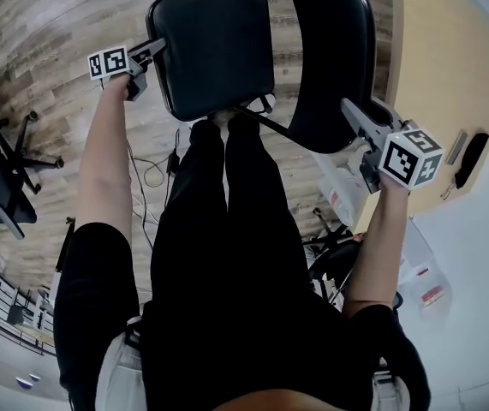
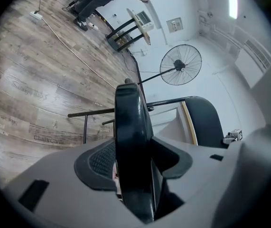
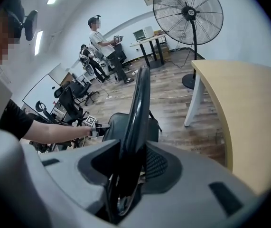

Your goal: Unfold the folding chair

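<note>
No wording can be read for sure. Faint printed words on the floor planks, lower left of the left gripper view, are too blurred to spell. The wall plate at upper centre is illegible. The marker cube and second cube bear only patterns.

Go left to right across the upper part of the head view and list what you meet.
left gripper → chair seat → chair backrest → wooden table
</note>
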Available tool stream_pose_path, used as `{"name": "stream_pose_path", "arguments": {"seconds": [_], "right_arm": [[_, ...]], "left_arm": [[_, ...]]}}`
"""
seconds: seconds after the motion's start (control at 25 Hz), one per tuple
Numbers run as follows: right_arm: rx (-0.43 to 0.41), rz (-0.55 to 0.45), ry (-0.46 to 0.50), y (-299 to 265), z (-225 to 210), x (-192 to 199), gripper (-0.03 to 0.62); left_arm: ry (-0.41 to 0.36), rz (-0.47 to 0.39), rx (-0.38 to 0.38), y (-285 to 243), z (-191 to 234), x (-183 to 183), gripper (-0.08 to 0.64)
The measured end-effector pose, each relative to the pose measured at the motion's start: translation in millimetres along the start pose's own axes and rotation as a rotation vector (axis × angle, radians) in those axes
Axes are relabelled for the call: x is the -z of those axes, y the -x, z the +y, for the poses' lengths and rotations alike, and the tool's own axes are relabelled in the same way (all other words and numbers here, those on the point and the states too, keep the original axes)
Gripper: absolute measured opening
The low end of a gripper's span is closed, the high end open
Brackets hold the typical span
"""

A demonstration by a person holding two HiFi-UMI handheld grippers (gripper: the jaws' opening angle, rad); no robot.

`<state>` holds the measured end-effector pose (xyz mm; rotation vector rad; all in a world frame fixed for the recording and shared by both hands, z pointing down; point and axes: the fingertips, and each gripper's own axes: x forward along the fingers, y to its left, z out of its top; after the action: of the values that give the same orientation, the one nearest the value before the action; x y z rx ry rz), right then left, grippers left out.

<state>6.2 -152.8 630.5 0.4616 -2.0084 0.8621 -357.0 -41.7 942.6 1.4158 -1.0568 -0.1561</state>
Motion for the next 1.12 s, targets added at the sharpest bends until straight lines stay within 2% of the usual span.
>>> {"name": "stream_pose_path", "arguments": {"seconds": [0.48, 0.88, 1.0, 1.12], "right_arm": [[-0.048, -0.01, -0.015, -28, -12, 9, 0.133], [-0.052, 0.016, -0.016, -71, 1, 4, 0.133], [-0.053, 0.027, -0.017, -87, 2, 9, 0.133], [-0.062, 0.031, -0.02, -96, 1, 13, 0.135]], "left_arm": [[0.025, -0.021, 0.067, 6, 59, 3, 0.219], [0.062, -0.029, 0.101, 18, 123, -5, 0.219], [0.066, -0.032, 0.088, 22, 146, -2, 0.221], [0.053, -0.044, 0.04, 23, 164, -2, 0.216]]}}
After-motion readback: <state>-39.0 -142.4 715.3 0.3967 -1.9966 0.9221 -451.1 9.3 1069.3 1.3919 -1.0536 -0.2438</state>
